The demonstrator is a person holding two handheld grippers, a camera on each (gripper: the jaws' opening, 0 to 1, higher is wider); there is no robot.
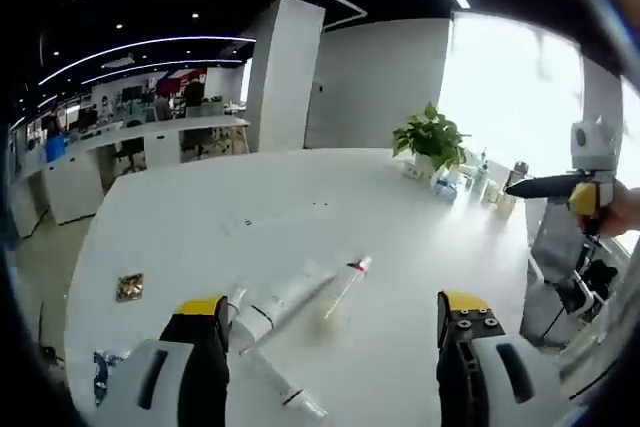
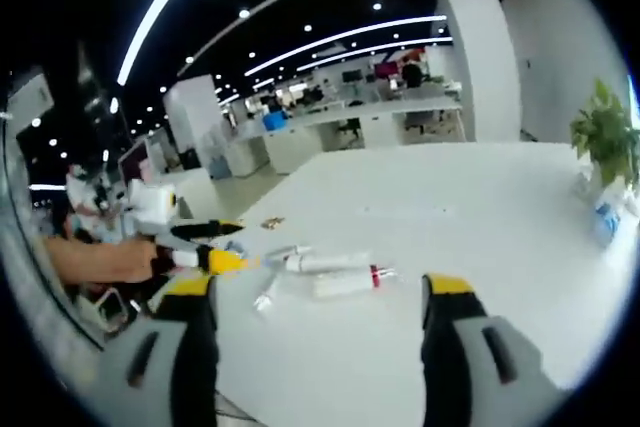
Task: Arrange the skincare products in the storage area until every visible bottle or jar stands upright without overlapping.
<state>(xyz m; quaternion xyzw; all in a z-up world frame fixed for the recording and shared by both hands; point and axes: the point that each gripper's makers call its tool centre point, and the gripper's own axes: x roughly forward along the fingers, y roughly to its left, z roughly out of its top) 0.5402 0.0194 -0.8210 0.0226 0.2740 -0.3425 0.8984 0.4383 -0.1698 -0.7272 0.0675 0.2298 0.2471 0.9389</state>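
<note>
Between L jaws: tubes (image 1: 300,297) lying flat.

This is an open-plan office. A large white table (image 1: 330,197) stands in front, with rows of white desks (image 1: 150,137) and office chairs (image 1: 130,152) behind it. A dark ceiling carries curved light strips (image 2: 330,42) and spotlights, a white column (image 1: 285,72) rises mid-room, and a potted plant (image 1: 430,139) sits by a bright window (image 1: 500,87).
</note>
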